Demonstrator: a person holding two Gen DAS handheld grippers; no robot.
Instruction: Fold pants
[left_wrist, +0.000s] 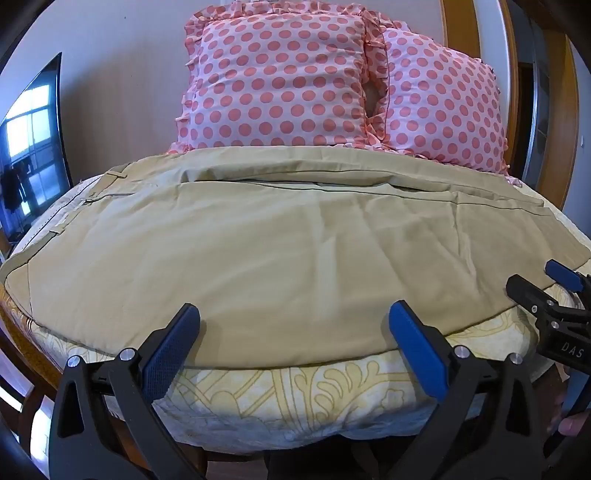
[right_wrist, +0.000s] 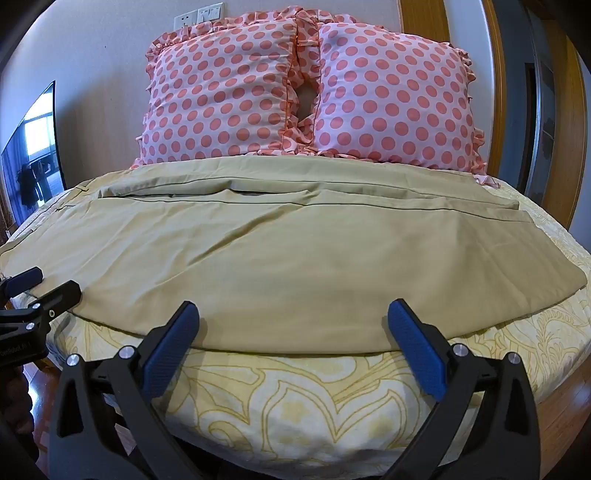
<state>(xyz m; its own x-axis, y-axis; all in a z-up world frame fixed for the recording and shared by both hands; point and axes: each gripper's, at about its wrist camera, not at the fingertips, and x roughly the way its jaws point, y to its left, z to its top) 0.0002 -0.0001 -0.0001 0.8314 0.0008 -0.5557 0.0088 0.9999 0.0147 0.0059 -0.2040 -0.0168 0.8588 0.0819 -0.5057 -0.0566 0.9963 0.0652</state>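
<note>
Khaki pants (left_wrist: 280, 243) lie spread flat across the bed, waistband with belt loops at the left, legs running right; they also show in the right wrist view (right_wrist: 288, 258). One leg lies over the other with a seam gap near the back. My left gripper (left_wrist: 293, 317) is open and empty at the pants' near edge, left of middle. My right gripper (right_wrist: 293, 317) is open and empty at the near edge further right. Each gripper shows in the other's view: the right one (left_wrist: 543, 291), the left one (right_wrist: 40, 288).
The bed has a cream sheet with a yellow floral pattern (left_wrist: 295, 398). Two pink polka-dot pillows (left_wrist: 280, 81) stand against the wall behind the pants. A dark TV screen (left_wrist: 33, 136) is at the left. A wooden door frame (right_wrist: 498, 74) is at the right.
</note>
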